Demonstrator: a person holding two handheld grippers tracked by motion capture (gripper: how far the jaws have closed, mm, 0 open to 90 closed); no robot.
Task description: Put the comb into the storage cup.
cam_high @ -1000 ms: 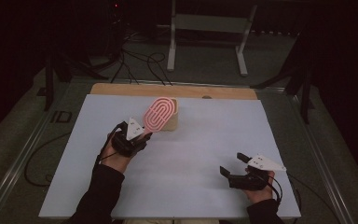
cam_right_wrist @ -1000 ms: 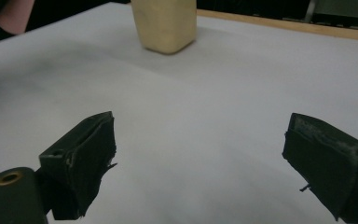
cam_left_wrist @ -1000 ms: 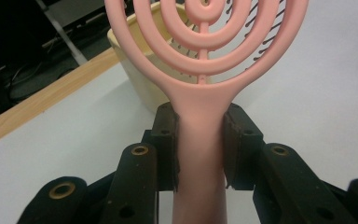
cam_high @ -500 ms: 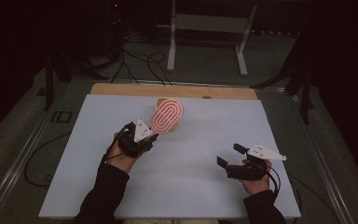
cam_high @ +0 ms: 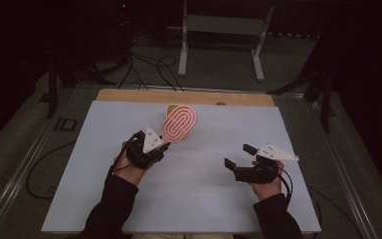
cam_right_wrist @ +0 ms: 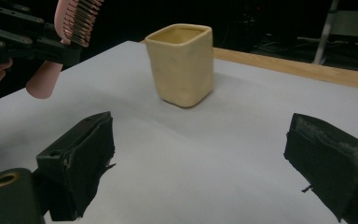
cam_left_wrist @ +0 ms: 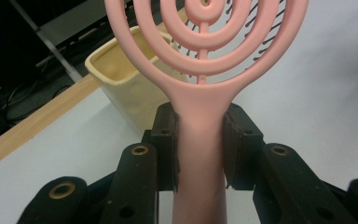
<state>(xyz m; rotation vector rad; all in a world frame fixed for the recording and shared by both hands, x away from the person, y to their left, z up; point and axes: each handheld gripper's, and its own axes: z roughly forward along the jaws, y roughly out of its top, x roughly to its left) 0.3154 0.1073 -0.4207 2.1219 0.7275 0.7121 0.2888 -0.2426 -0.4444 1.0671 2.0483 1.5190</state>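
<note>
A pink hairbrush [cam_high: 179, 123] with a ringed oval head is held by its handle in my left gripper [cam_high: 161, 144], which is shut on it. In the left gripper view both pads press the brush handle [cam_left_wrist: 200, 135], and the head rises toward a cream square cup [cam_left_wrist: 121, 79]. The cup [cam_high: 171, 107] stands upright just behind the brush head, near the back of the white table top [cam_high: 104, 199]. My right gripper [cam_high: 238, 155] hovers open at the right front with nothing between its pads [cam_right_wrist: 81, 158]. It faces the cup [cam_right_wrist: 182, 63] and the brush [cam_right_wrist: 77, 18].
A wooden strip [cam_high: 129, 94] runs along the table's far edge. Beyond it, on the dark floor, are a metal stand [cam_high: 219, 30] and cables [cam_high: 149, 64]. The person's forearms enter from the bottom edge.
My right gripper has risen and moved away from the front edge, slightly leftward. The brush head has shifted a little to the right in front of the cup.
</note>
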